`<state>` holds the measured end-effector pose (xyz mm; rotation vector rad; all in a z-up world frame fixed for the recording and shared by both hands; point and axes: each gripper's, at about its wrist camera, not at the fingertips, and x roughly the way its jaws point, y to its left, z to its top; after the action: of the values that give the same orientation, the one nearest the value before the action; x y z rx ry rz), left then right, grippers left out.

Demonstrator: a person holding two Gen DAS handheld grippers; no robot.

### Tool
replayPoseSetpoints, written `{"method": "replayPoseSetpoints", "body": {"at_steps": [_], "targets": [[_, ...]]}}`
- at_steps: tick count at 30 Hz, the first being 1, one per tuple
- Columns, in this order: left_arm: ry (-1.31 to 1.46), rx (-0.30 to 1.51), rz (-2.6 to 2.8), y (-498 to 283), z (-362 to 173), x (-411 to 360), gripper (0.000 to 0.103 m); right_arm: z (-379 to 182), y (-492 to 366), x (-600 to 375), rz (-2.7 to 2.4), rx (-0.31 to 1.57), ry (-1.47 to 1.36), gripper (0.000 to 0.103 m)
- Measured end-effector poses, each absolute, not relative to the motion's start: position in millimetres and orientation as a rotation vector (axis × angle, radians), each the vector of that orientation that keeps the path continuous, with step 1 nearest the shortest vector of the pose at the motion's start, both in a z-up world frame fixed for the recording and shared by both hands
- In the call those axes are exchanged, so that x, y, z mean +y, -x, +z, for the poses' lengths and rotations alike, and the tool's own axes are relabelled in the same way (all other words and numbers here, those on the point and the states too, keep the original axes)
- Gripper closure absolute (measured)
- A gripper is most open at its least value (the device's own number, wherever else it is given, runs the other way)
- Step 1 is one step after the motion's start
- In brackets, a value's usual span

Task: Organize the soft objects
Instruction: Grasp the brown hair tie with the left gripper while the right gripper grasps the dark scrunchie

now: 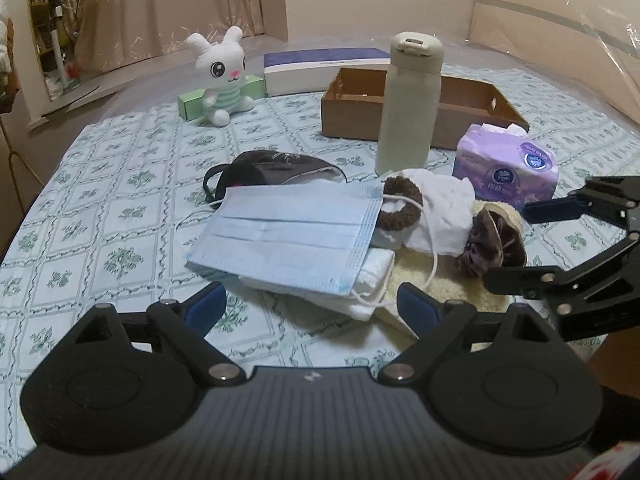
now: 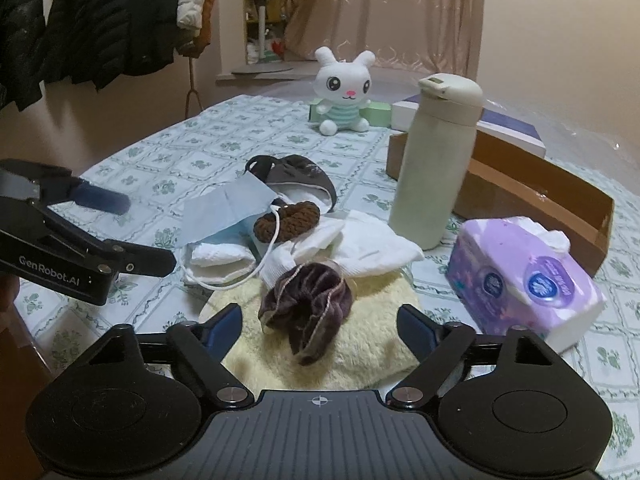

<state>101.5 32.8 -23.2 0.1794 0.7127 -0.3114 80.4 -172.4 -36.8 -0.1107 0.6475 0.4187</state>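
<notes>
A pile of soft things lies mid-table: a blue face mask (image 1: pixel 288 236) (image 2: pixel 226 208) on folded white cloth (image 1: pixel 360 292) (image 2: pixel 218 258), a dark eye mask (image 1: pixel 276 166) (image 2: pixel 296 176), a brown knit ring (image 1: pixel 400 208) (image 2: pixel 288 220), a white sock (image 1: pixel 444 212) (image 2: pixel 360 244), a purple-brown velvet scrunchie (image 1: pixel 492 244) (image 2: pixel 312 304) and a cream fluffy towel (image 1: pixel 452 288) (image 2: pixel 368 328). My left gripper (image 1: pixel 312 308) (image 2: pixel 148 232) is open just before the mask. My right gripper (image 2: pixel 318 324) (image 1: pixel 512 240) is open around the scrunchie's near side.
A brown cardboard tray (image 1: pixel 348 100) (image 2: pixel 560 196) stands at the back right. A cream flask (image 1: pixel 410 104) (image 2: pixel 436 160) stands before it, a purple tissue pack (image 1: pixel 508 164) (image 2: pixel 524 276) to the right. A white plush rabbit (image 1: pixel 220 76) (image 2: pixel 344 92), green box and white-blue box sit behind.
</notes>
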Motion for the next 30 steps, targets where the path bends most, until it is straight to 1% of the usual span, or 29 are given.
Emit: {"method": "replayPoseSetpoints", "body": {"at_steps": [2, 3, 5, 9, 11, 12, 13, 15, 16, 17, 20, 27, 29, 30], "targets": [[-0.167, 0.711, -0.309, -104.7, -23.4, 33.3, 0.012, -38.1, -83.5, -170.2, 0.420, 0.646, 0.115, 0.029], [-0.158, 0.709, -0.308, -105.9, -23.5, 33.4, 0.012, -38.5, -84.7, -170.1, 0.420, 0.646, 0.113, 0.031], [-0.143, 0.707, -0.307, -107.2, -24.0, 33.8, 0.012, -38.5, -86.9, -169.1, 0.424, 0.646, 0.104, 0.040], [-0.130, 0.706, -0.310, -108.2, -24.8, 32.1, 0.013, -38.4, -89.5, -166.4, 0.430, 0.653, 0.104, 0.050], [-0.126, 0.703, -0.314, -108.2, -24.0, 30.8, 0.013, -39.3, -90.6, -165.4, 0.430, 0.661, 0.106, 0.059], [-0.126, 0.699, -0.316, -108.0, -23.1, 29.7, 0.013, -39.9, -90.8, -165.5, 0.429, 0.665, 0.107, 0.061], [-0.125, 0.695, -0.319, -107.6, -22.3, 28.5, 0.013, -40.1, -91.1, -165.5, 0.429, 0.668, 0.107, 0.065], [-0.127, 0.690, -0.326, -107.2, -20.5, 26.1, 0.013, -39.5, -90.4, -166.6, 0.431, 0.669, 0.103, 0.074], [-0.130, 0.686, -0.332, -106.8, -19.3, 24.5, 0.013, -38.5, -89.5, -167.6, 0.432, 0.667, 0.100, 0.081], [-0.134, 0.682, -0.340, -106.2, -18.3, 22.8, 0.013, -37.1, -87.9, -168.8, 0.431, 0.663, 0.098, 0.084], [-0.154, 0.668, -0.359, -104.9, -14.8, 16.2, 0.015, -32.9, -84.9, -172.5, 0.438, 0.658, 0.095, 0.087], [-0.239, 0.628, -0.428, -111.9, -6.2, -9.1, 0.022, -20.6, -77.4, -191.6, 0.401, 0.625, 0.096, 0.088], [-0.254, 0.623, -0.448, -117.7, -4.4, -17.7, 0.029, -18.1, -76.5, -198.2, 0.378, 0.616, 0.093, 0.088], [-0.261, 0.622, -0.454, -121.4, -4.1, -22.3, 0.034, -17.3, -76.6, -201.5, 0.369, 0.613, 0.088, 0.088]]}}
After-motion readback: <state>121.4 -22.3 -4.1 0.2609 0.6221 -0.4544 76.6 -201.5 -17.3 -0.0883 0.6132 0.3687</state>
